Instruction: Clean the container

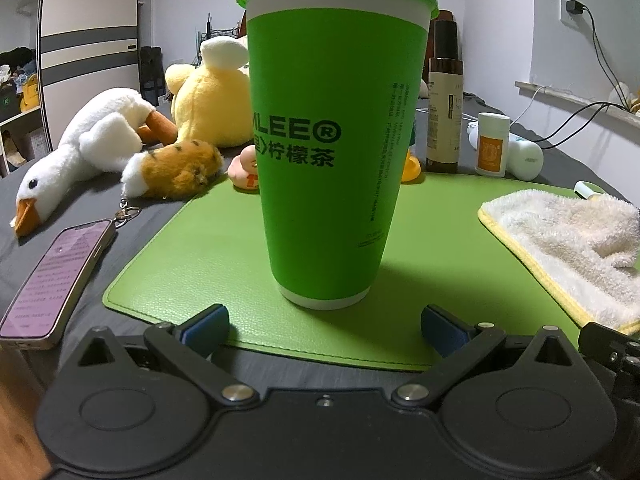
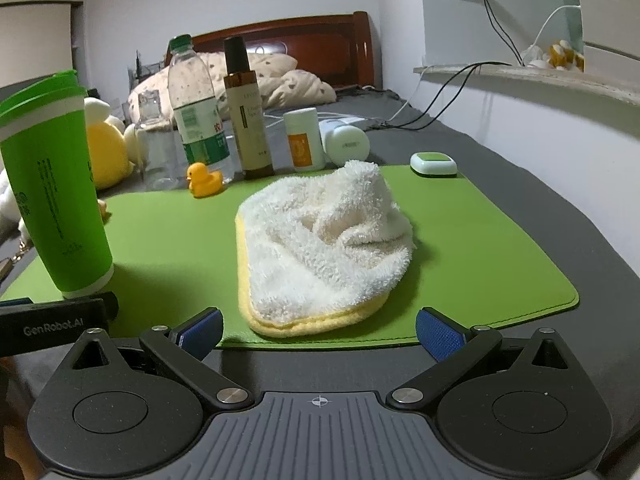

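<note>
A tall green cup [image 1: 332, 136] with a green lid stands upright on a green mat [image 1: 200, 264]. It also shows at the left in the right wrist view [image 2: 52, 184]. My left gripper [image 1: 324, 330] is open and empty, just in front of the cup's base. A crumpled white towel with a yellow edge [image 2: 324, 248] lies on the mat [image 2: 480, 248]. It shows at the right in the left wrist view [image 1: 572, 252]. My right gripper [image 2: 320, 332] is open and empty, just in front of the towel.
A phone [image 1: 56, 280], a plush goose [image 1: 80, 152] and other plush toys lie left of the mat. Bottles [image 2: 196, 116], a brown bottle [image 2: 248, 120], a white jar [image 2: 304, 140], a rubber duck [image 2: 204, 178] and a small white-green case [image 2: 434, 164] stand along the mat's far edge.
</note>
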The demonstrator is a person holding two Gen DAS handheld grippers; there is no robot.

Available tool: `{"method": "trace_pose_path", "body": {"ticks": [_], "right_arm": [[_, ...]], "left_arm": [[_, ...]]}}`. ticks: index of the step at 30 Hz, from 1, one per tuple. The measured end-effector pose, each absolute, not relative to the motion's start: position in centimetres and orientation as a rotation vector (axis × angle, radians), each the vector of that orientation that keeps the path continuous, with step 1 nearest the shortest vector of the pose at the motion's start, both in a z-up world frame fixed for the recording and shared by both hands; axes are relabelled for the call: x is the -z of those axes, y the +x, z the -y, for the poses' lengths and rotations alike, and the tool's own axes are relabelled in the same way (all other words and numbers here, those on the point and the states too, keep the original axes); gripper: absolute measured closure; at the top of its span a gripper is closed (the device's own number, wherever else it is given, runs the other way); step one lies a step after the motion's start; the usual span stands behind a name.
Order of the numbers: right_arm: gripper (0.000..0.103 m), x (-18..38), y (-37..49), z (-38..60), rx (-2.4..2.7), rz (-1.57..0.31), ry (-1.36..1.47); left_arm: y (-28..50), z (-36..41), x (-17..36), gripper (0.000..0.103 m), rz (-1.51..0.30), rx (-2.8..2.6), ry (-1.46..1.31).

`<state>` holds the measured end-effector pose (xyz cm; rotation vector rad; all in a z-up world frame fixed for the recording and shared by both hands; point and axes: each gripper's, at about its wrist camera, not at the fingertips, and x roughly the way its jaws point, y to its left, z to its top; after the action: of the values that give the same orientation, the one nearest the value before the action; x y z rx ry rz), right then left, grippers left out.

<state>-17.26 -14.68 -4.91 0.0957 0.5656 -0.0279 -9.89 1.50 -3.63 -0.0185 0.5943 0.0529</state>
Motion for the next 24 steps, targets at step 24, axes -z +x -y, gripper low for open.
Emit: {"method": "trace_pose_path", "body": {"ticks": [24], "right_arm": [[0.000,5.31,-16.90,13.86,0.053,-0.573,0.029]], "left_arm": [[-10.24,-1.90,3.48,0.000,-0.562,-0.035,-0.014]]}}
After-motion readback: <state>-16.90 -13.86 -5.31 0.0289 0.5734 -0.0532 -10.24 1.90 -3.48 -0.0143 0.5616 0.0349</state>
